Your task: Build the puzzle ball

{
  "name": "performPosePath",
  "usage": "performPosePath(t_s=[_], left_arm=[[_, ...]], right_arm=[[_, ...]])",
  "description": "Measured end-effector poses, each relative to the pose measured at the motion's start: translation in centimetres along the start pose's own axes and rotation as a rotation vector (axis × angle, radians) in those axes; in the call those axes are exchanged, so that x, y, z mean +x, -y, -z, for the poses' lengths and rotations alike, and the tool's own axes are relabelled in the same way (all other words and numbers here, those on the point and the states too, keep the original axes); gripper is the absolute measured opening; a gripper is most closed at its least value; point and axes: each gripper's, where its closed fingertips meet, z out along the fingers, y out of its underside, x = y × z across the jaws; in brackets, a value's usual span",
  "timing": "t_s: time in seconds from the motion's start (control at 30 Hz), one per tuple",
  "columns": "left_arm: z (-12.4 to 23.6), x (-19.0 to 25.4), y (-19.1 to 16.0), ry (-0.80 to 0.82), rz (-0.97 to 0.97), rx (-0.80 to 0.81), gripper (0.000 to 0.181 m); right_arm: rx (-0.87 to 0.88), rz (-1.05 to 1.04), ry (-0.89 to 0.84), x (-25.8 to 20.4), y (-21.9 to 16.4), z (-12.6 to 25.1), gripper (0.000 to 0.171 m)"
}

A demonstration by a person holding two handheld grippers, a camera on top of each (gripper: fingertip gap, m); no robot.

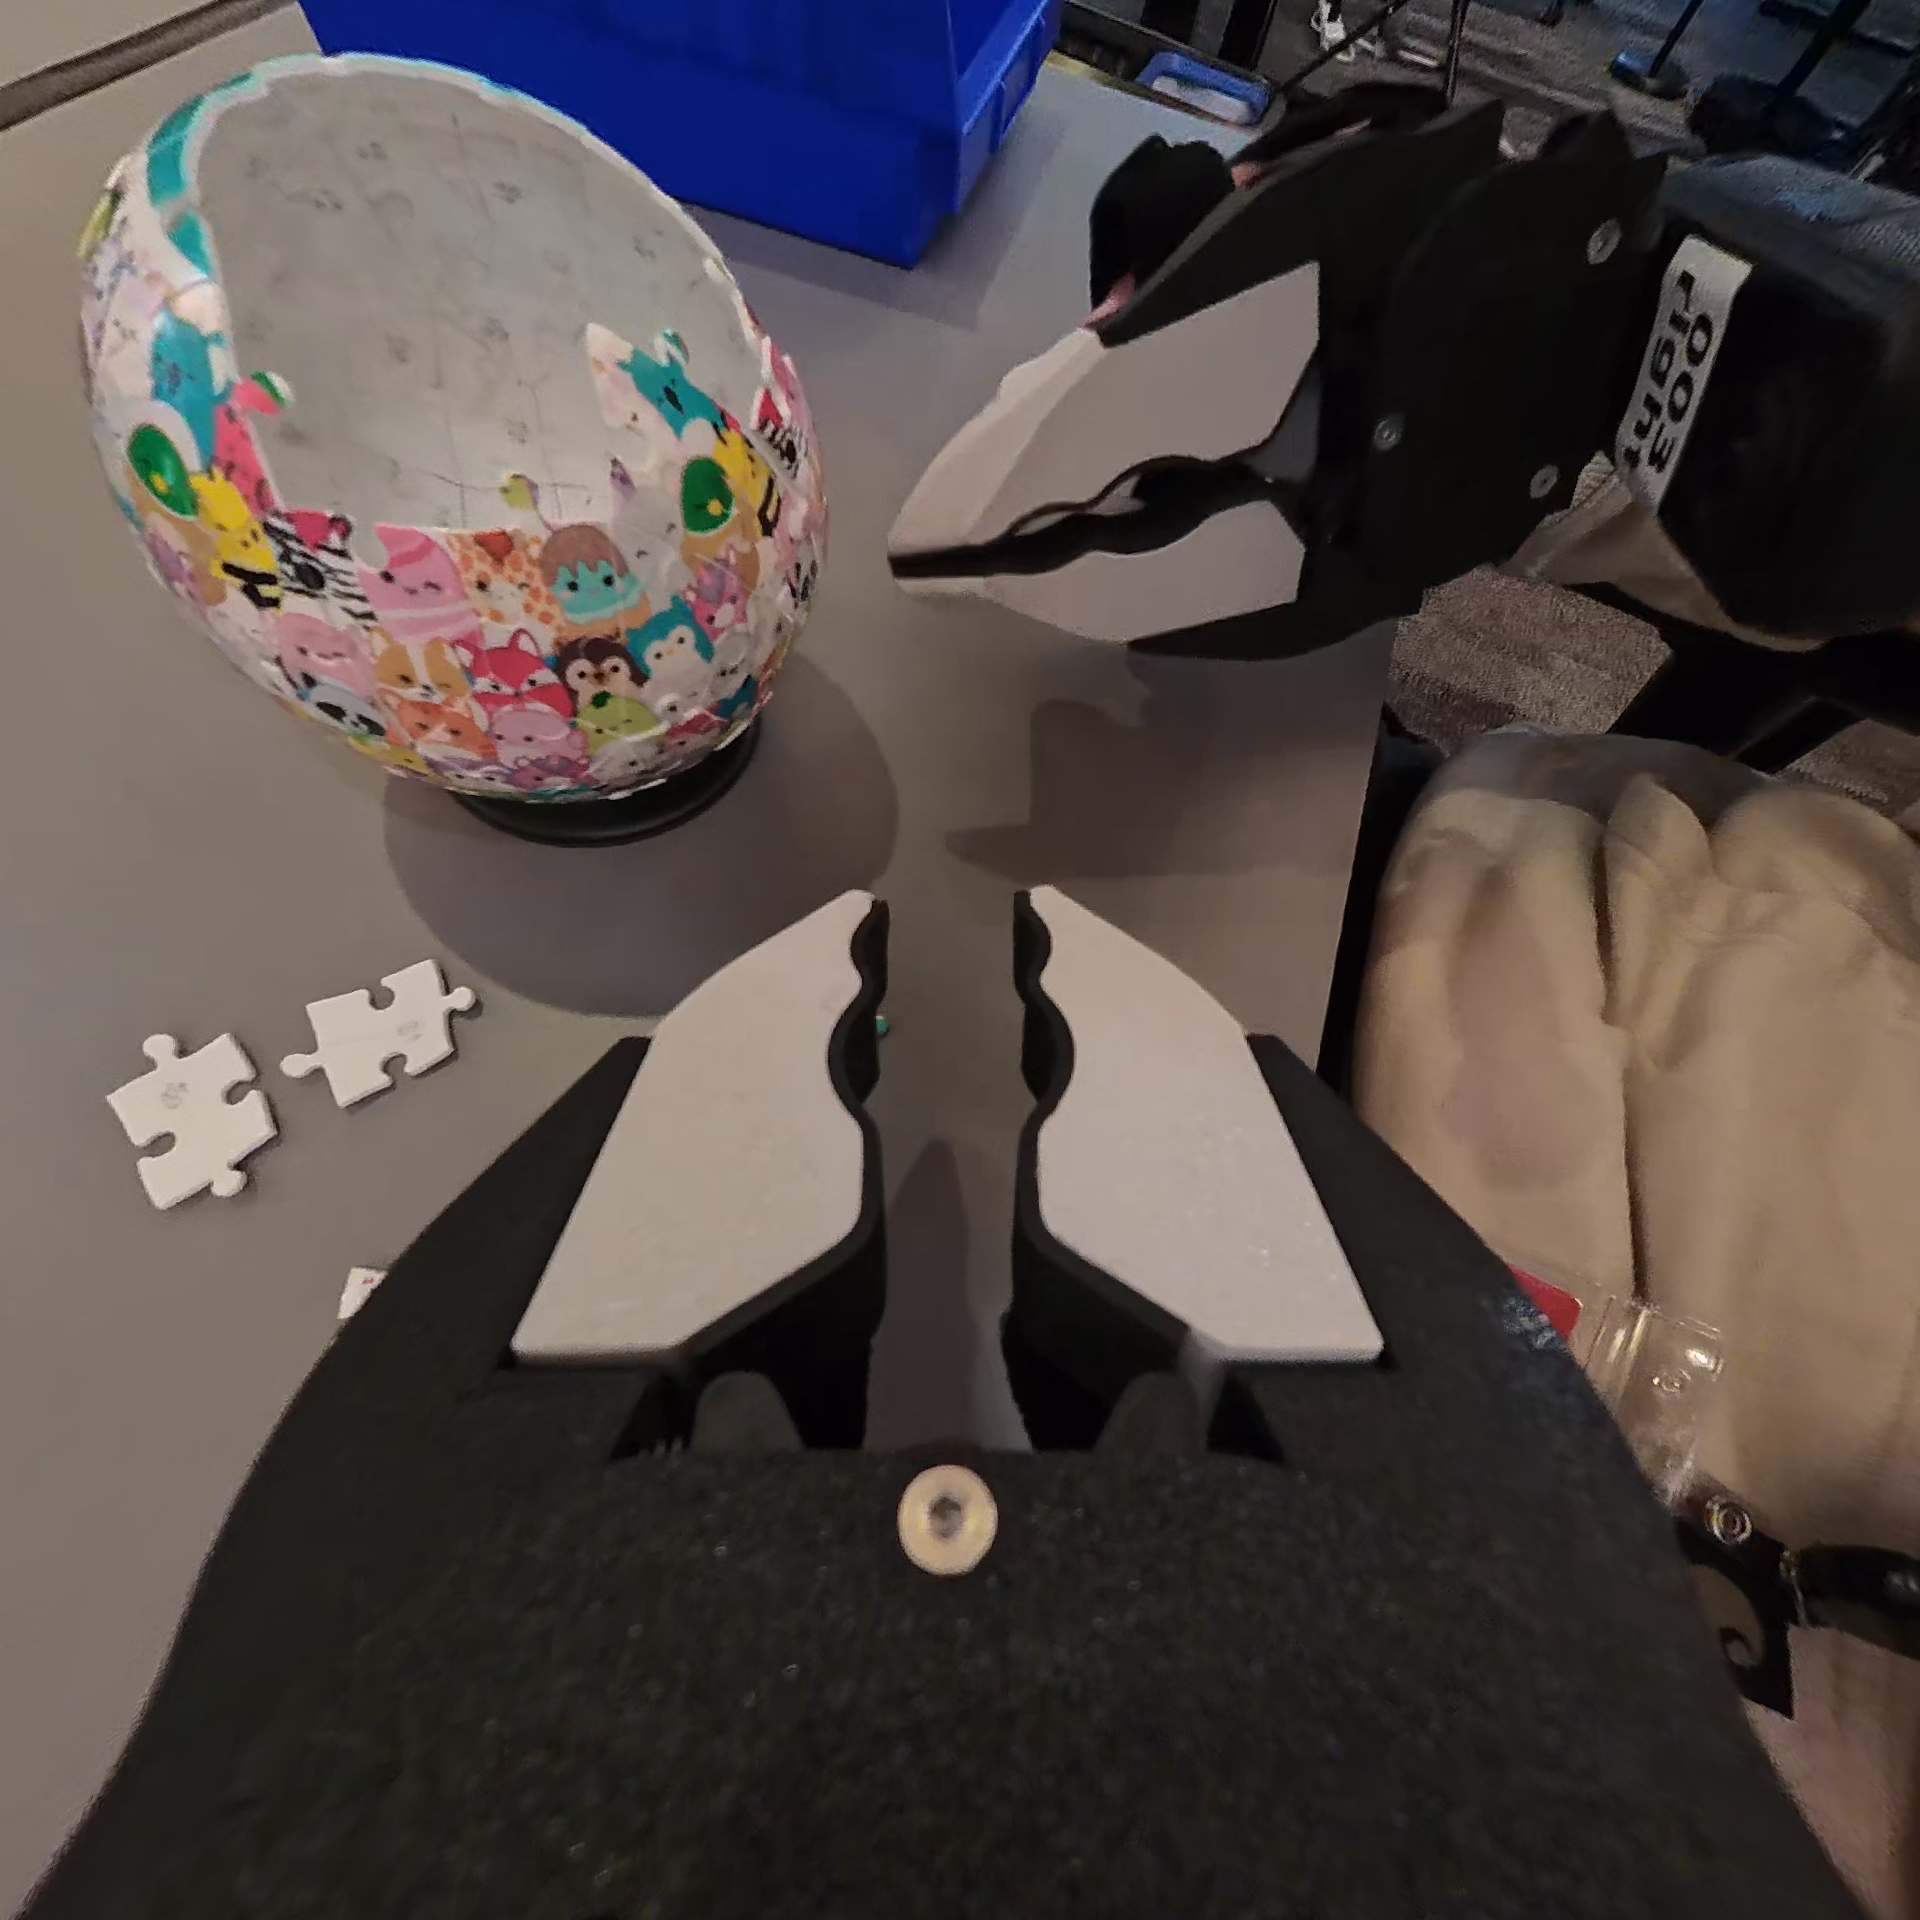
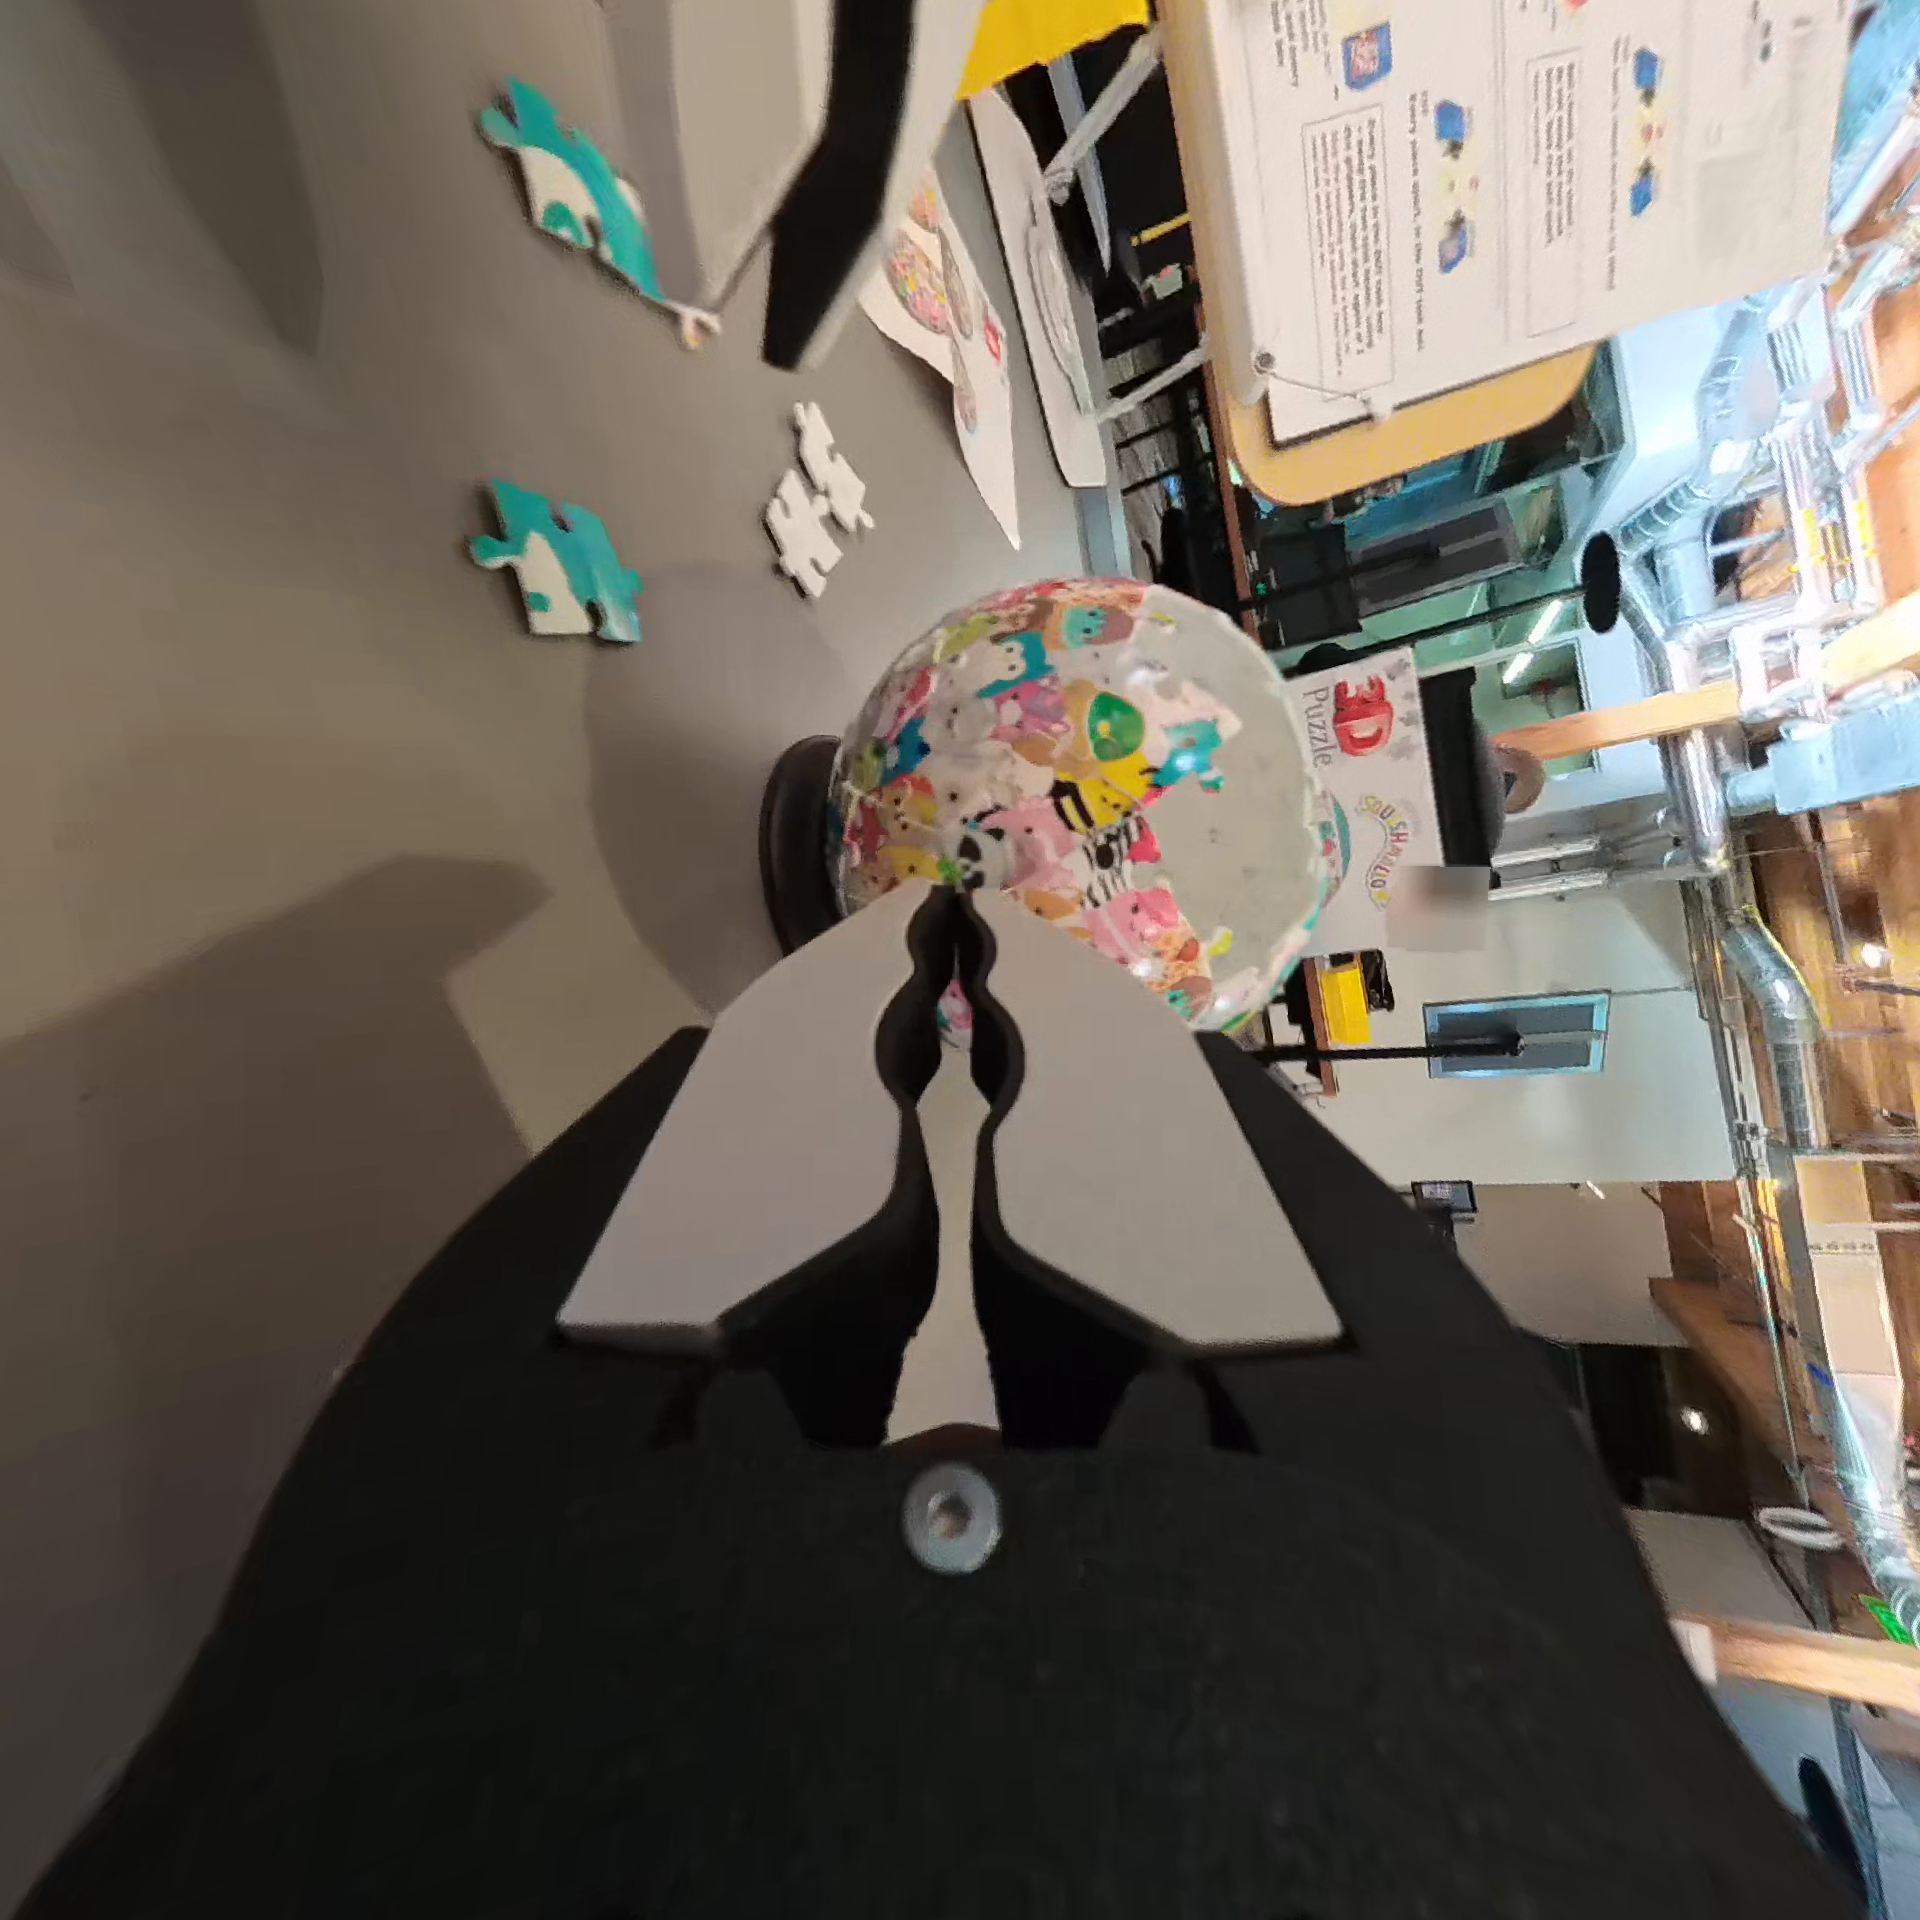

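Observation:
The partly built puzzle ball [image 1: 499, 623] is covered in colourful cartoon animals. It sits on a black ring stand [image 1: 623, 810] on the grey table [image 1: 135, 852], with a large gap at the top showing its white inside. My left gripper [image 1: 951, 914] is open and empty, hovering near and to the right of the ball. My right gripper [image 1: 906, 563] is shut just right of the ball. In the right wrist view its tips [image 2: 951, 906] point at the ball [image 2: 1081, 790]. A pink sliver shows in the finger gap; I cannot tell whether it is a held piece. Two white face-down pieces [image 1: 192, 1117] [image 1: 379, 1029] lie left of my left gripper.
Two teal pieces [image 2: 561, 561] [image 2: 577, 197] and a white pair [image 2: 821, 499] lie on the table. A blue bin [image 1: 727, 104] stands behind the ball. The table edge runs along the right, with cream fabric [image 1: 1610, 1039] and a plastic bottle [image 1: 1642, 1351] beyond it. The puzzle box [image 2: 1361, 790] stands behind the ball. The gap from one gripper's tips to the other's is roughly 9 centimeters.

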Motion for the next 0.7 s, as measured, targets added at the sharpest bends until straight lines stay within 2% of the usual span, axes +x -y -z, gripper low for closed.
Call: performPosePath(t_s=[0.2, 0.4, 0.57, 0.7], left_arm=[[-0.3, 0.1, -0.3, -0.005, -0.007, -0.015, 0.023], [-0.3, -0.1, -0.5, -0.004, 0.000, -0.018, 0.022], [0.0, -1.2, 1.1, 0.028, -0.048, 0.001, 0.023], [0.0, -1.1, 1.4, -0.013, 0.004, 0.031, 0.023]], right_arm=[[-0.066, -0.073, 0.029, -0.1, -2.0, -1.0, 0.000], [-0.051, -0.088, 0.032, 0.1, -1.6, -1.4, 0.000], [-0.044, -0.110, 0.035, 0.0, -1.5, -1.4, 0.000], [-0.036, -0.121, 0.039, 0.1, -1.2, -1.3, 0.000]])
